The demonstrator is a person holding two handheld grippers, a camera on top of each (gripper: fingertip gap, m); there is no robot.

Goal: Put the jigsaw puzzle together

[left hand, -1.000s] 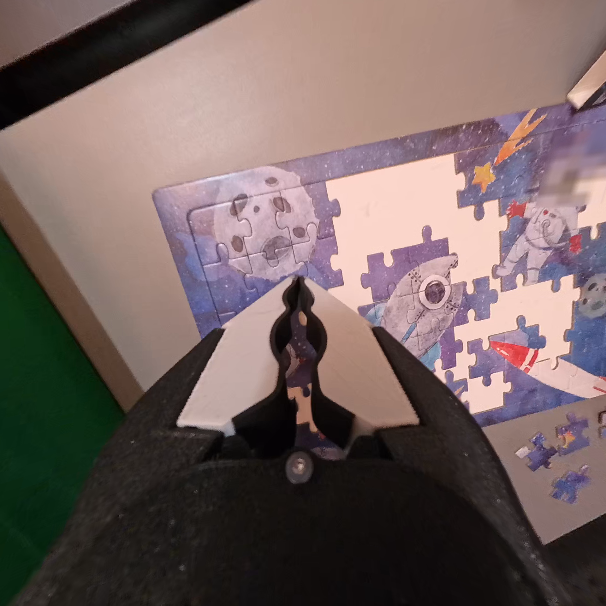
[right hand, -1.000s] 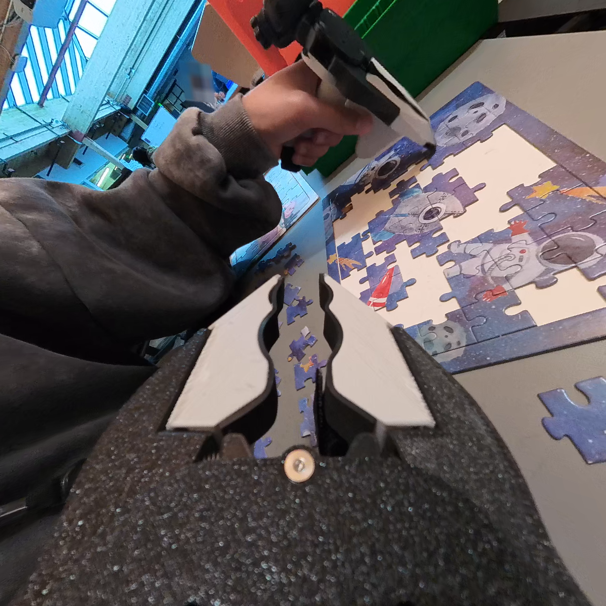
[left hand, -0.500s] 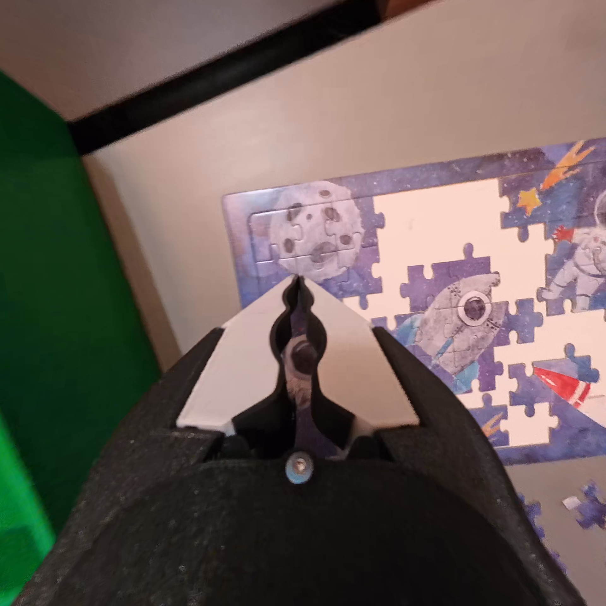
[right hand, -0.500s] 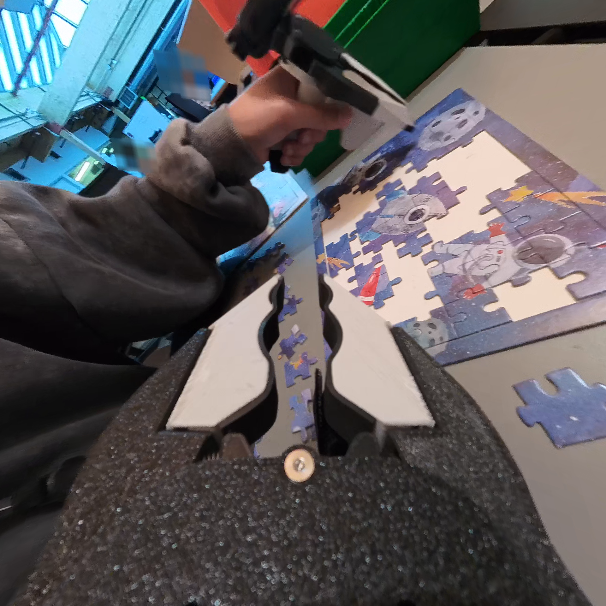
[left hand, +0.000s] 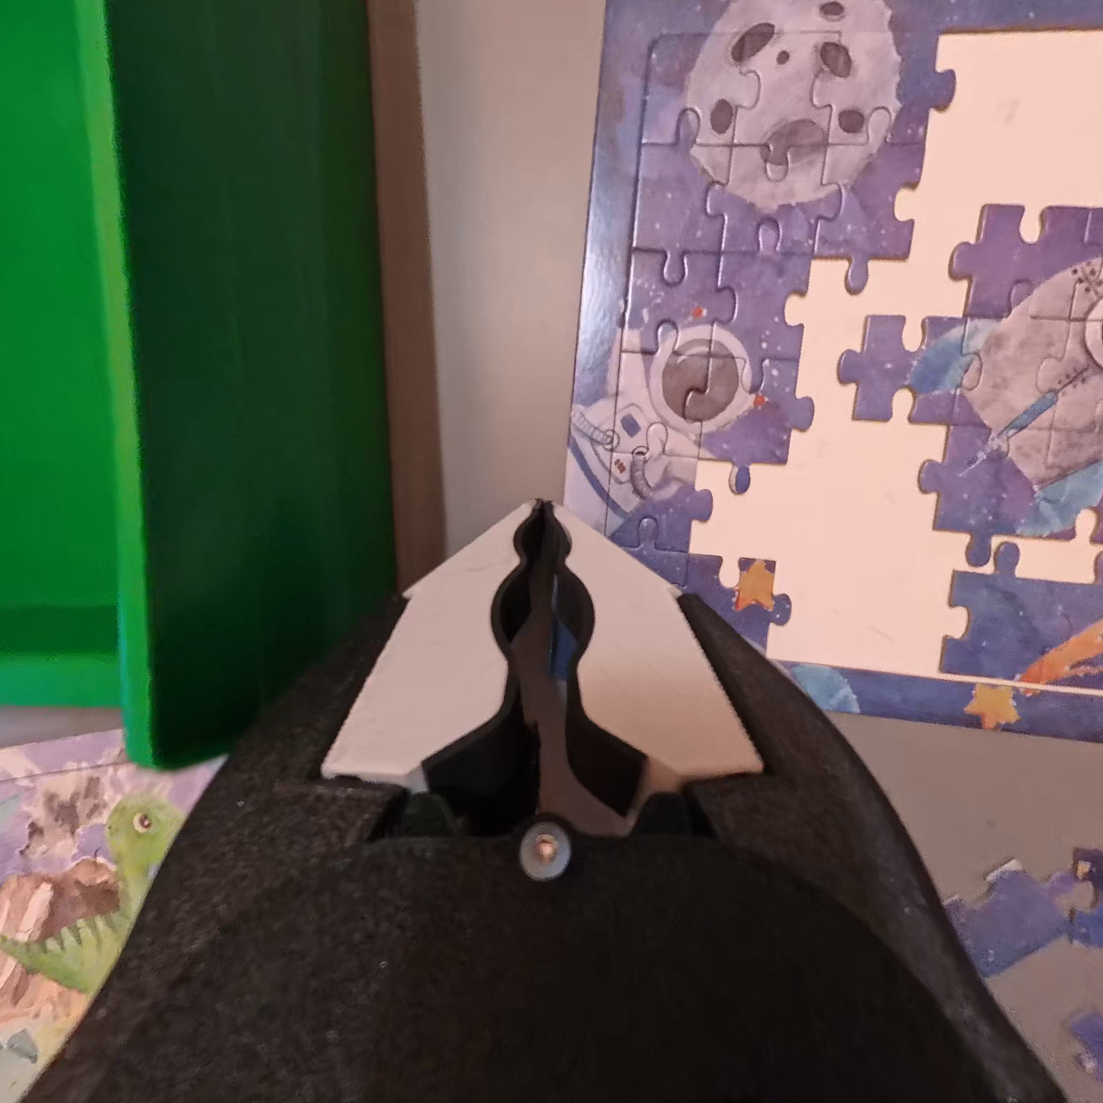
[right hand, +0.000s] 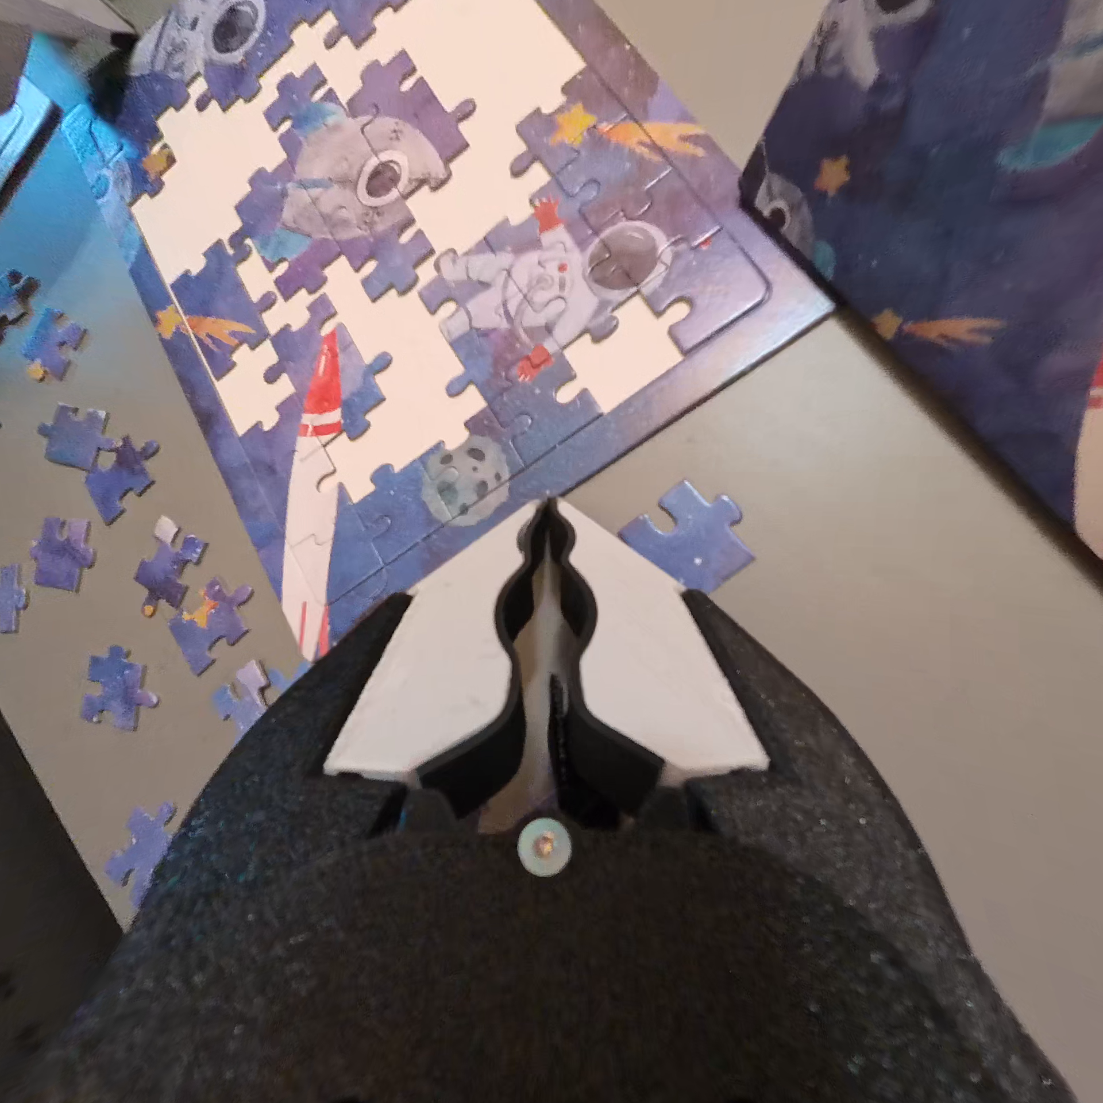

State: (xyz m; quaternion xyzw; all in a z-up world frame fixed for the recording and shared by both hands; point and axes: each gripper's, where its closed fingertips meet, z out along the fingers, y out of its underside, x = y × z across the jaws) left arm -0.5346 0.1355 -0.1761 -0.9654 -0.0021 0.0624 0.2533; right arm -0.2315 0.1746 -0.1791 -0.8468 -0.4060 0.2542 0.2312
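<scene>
The space jigsaw board [left hand: 597, 298] lies on the beige table, partly filled, with bare cream gaps. In the left wrist view my left gripper [left hand: 540, 506] is shut, its tips just left of the board's edge below the astronaut pieces; no piece shows at the tips. In the right wrist view the board [right hand: 686, 382] lies ahead. My right gripper [right hand: 548, 502] is shut, its tips over the board's near edge by the small grey moon. A loose blue piece [right hand: 692, 540] lies on the table just right of the tips, untouched.
Several loose pieces [right hand: 119, 477] are scattered on the table left of the board; some also show in the left wrist view [left hand: 1014, 913]. A dark blue puzzle box [right hand: 955, 239] stands at the right. A green crate [left hand: 179, 358] and a dinosaur puzzle [left hand: 71, 865] lie to the left.
My right gripper has gone from open to shut and swung from the loose pieces to the board's near edge. My left gripper stayed shut and moved closer to the board's left edge.
</scene>
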